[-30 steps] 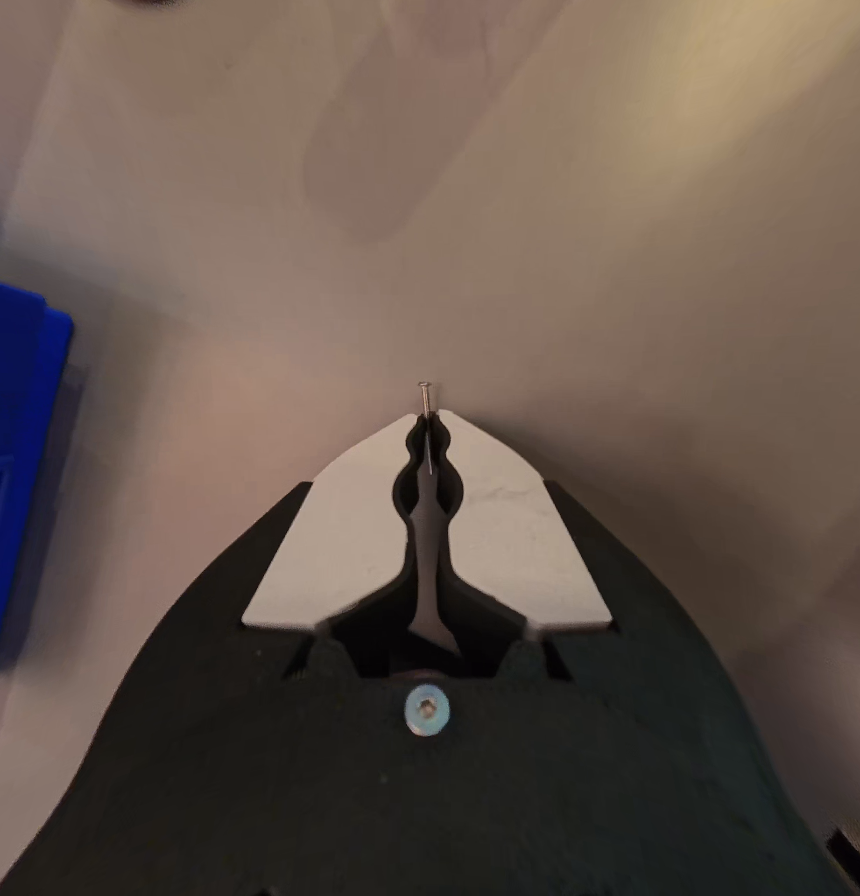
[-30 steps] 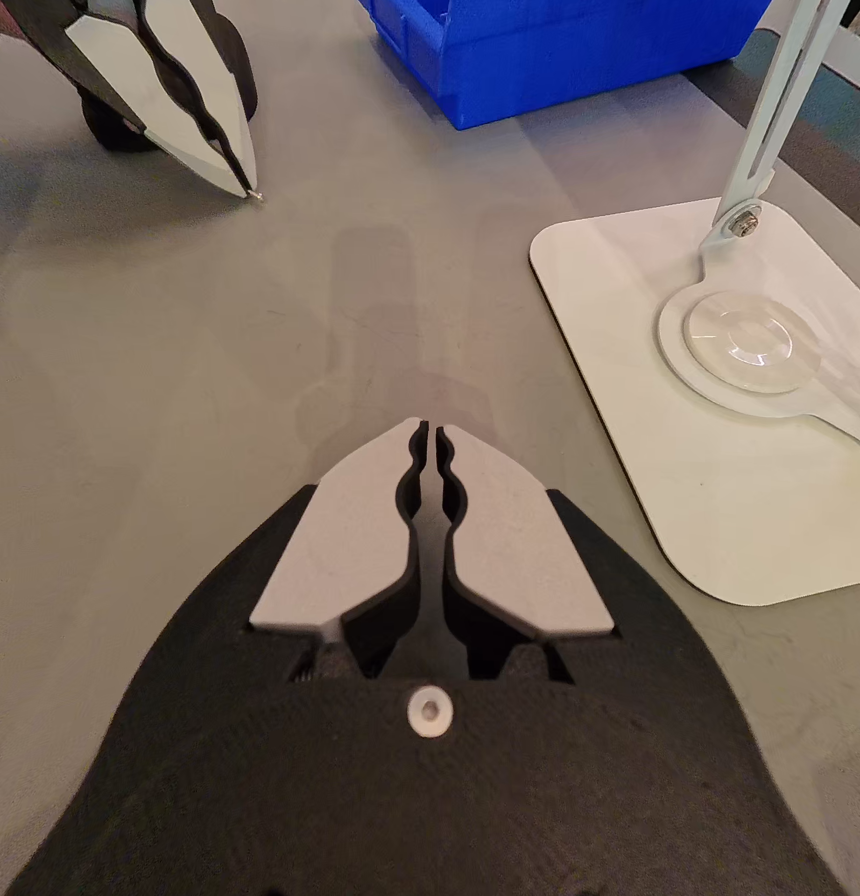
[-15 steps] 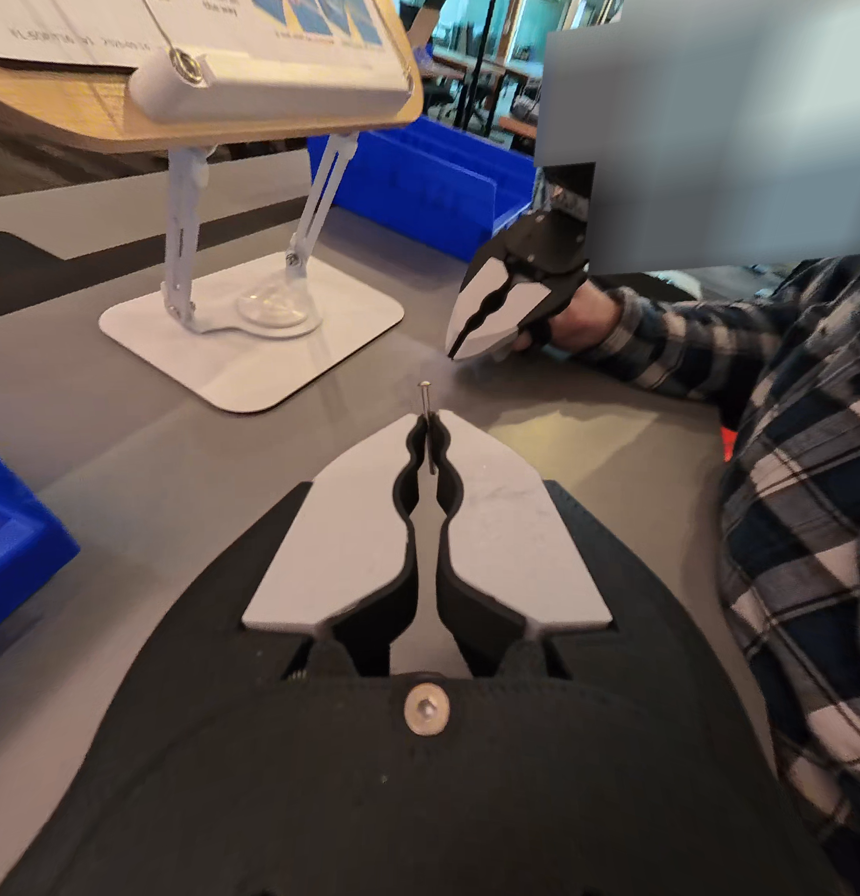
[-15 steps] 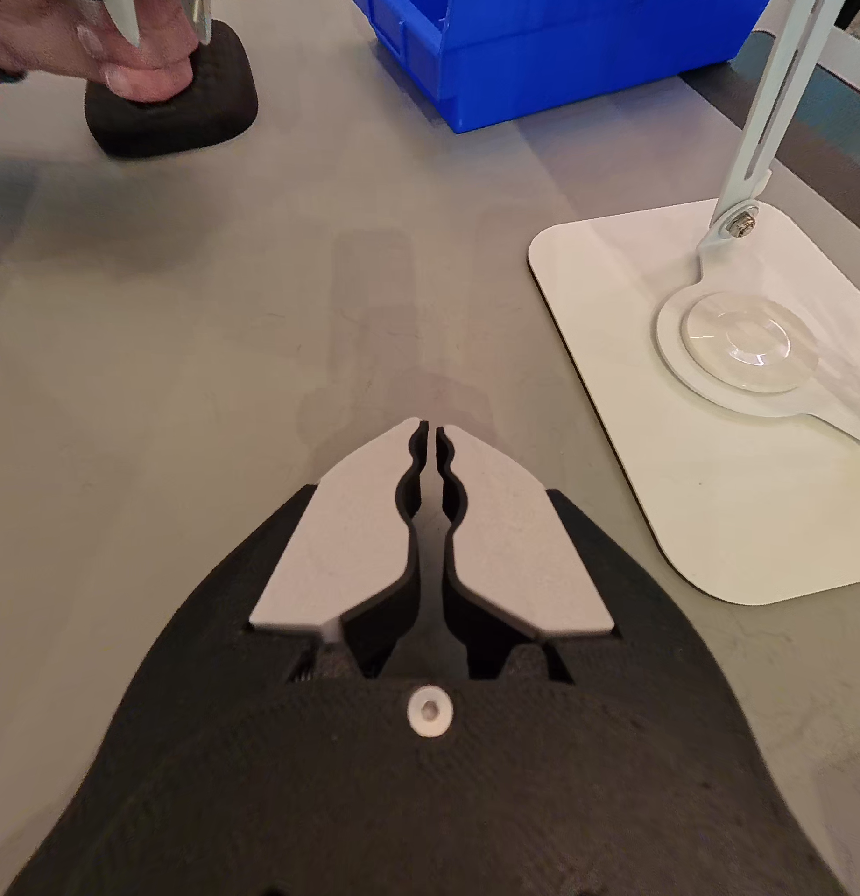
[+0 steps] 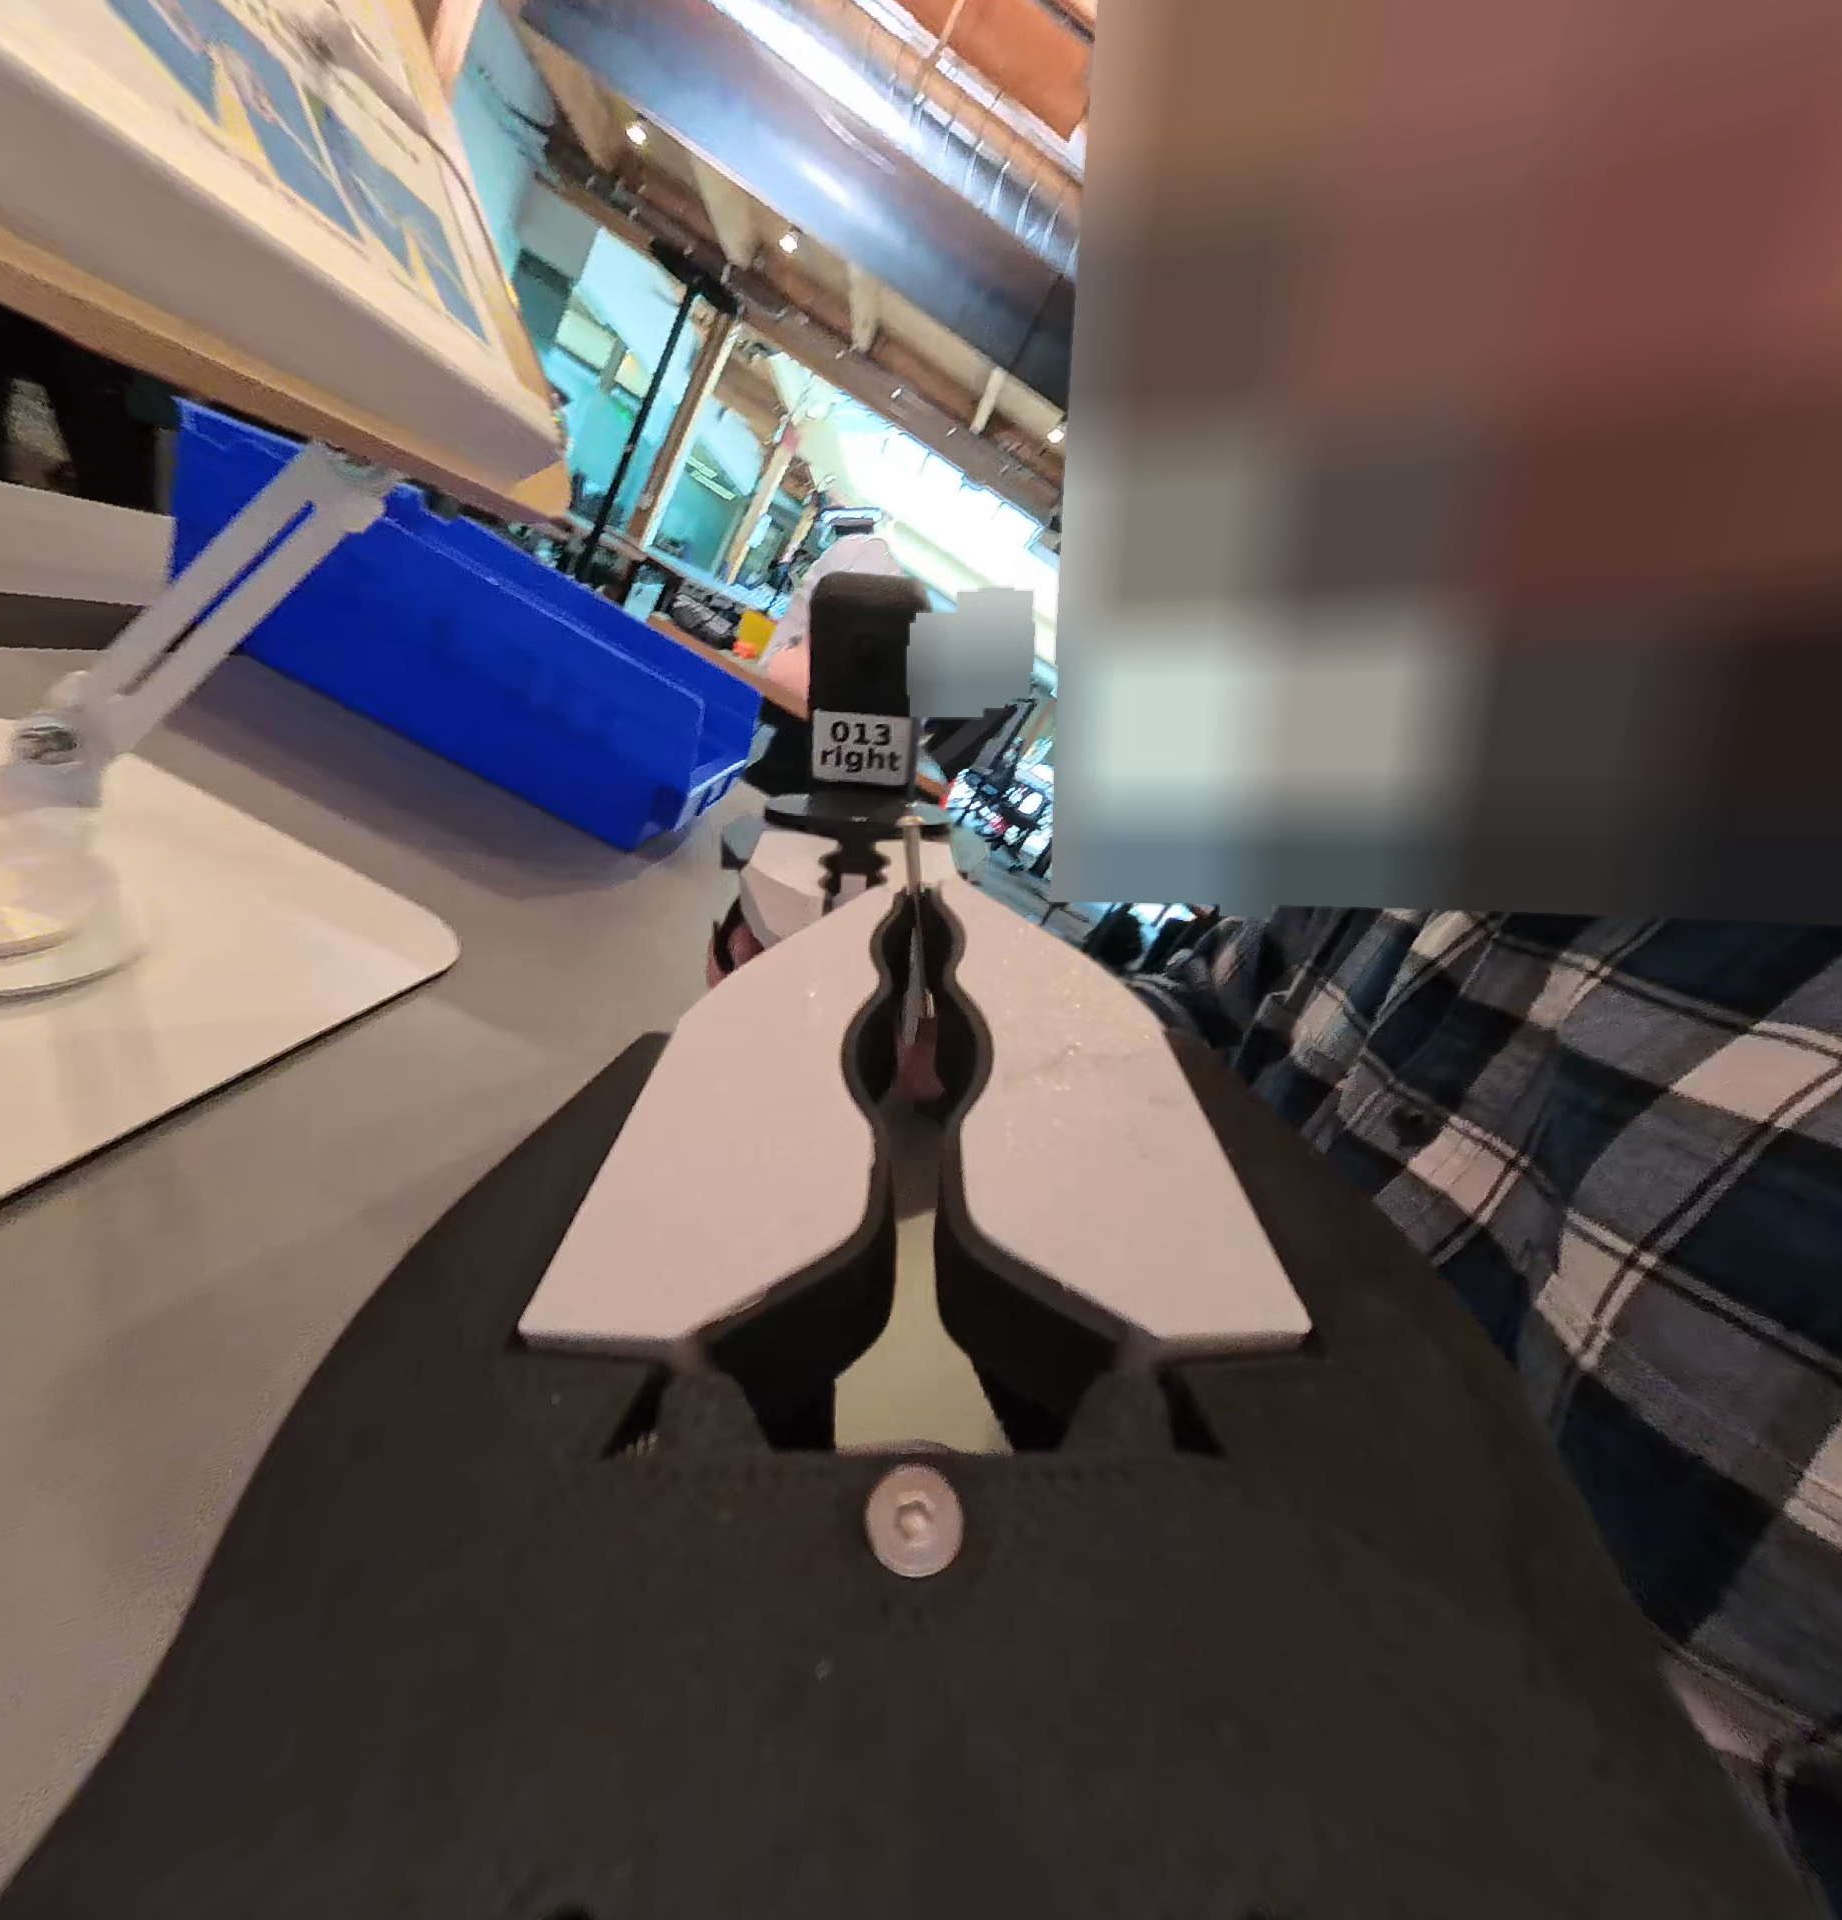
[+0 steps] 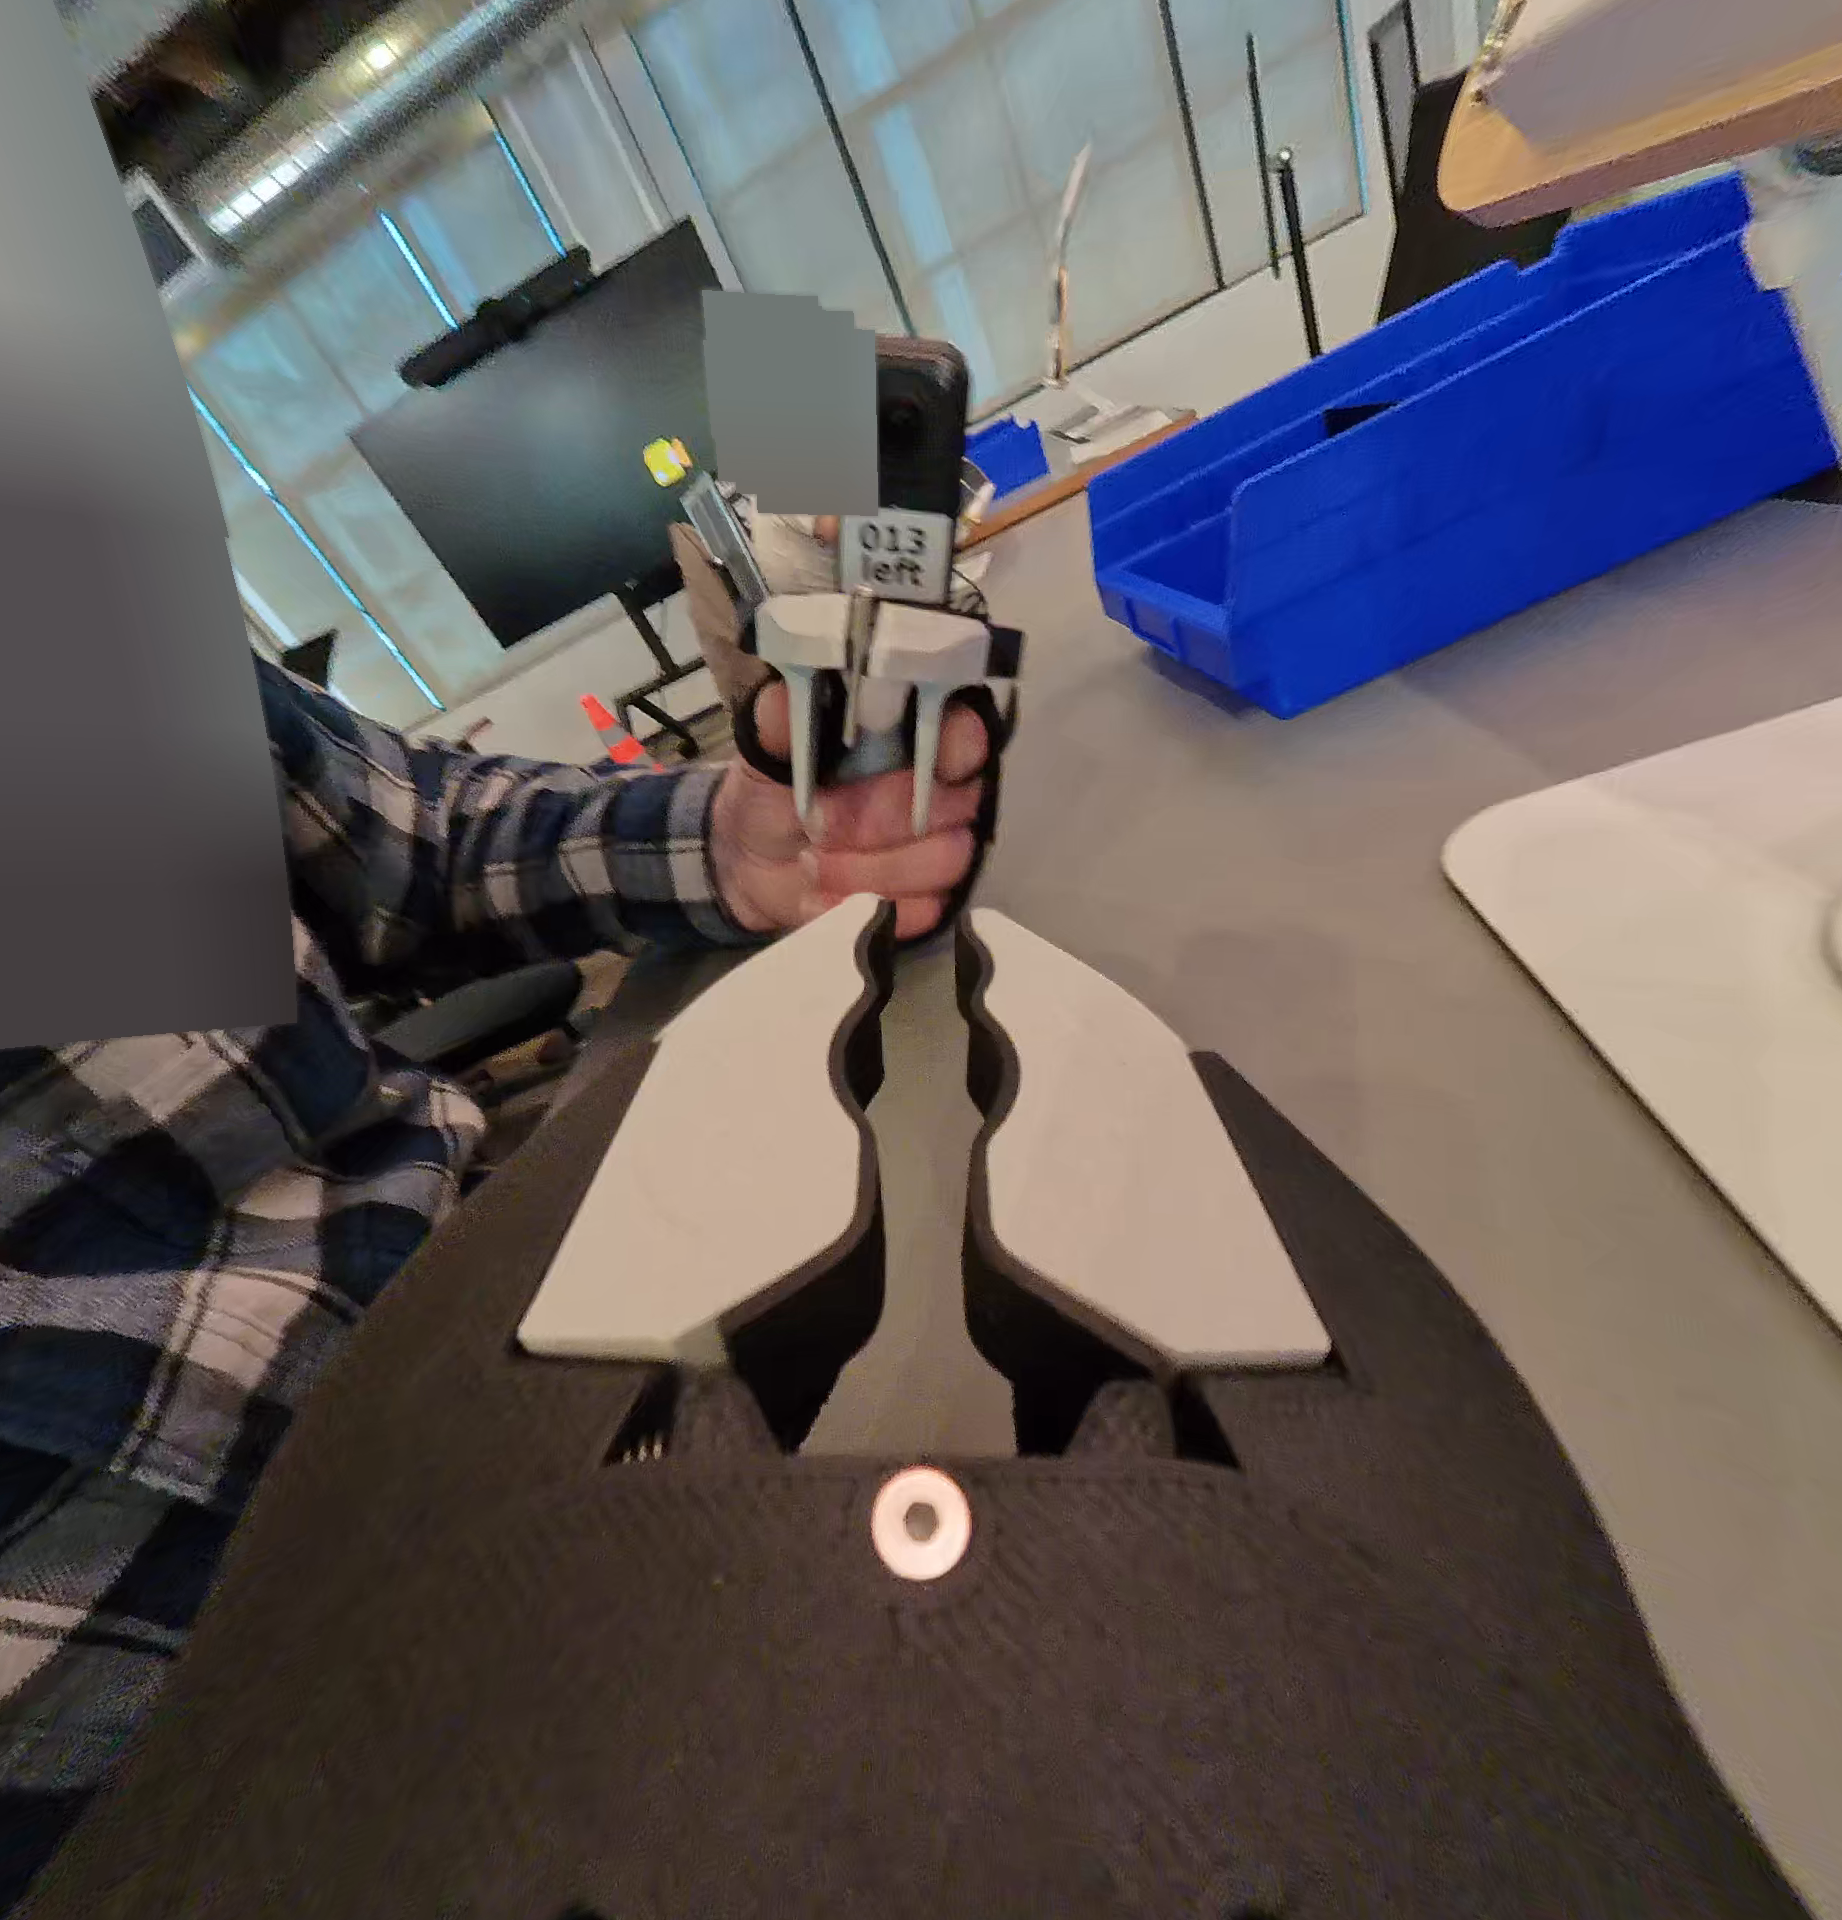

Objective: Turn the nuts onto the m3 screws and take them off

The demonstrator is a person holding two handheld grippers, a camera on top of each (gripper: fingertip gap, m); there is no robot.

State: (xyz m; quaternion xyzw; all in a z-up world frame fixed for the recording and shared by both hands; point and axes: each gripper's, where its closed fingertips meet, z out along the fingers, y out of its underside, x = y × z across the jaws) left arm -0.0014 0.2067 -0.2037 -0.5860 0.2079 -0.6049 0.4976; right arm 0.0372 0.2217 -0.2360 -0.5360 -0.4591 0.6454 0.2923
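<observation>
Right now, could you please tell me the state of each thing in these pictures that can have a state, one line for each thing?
Left gripper: shut on a thin metal pin, raised off the table.
Pin: upright, head above the fingertips.
Right gripper: open, nothing between its fingers, pointed at the left gripper.
Blue bin: resting on the grey table, open at the top.
White stand base: flat on the table.

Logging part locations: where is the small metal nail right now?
Left wrist view, centre: the nail is pinched between the left gripper tips, head outward, facing the right gripper.
</observation>
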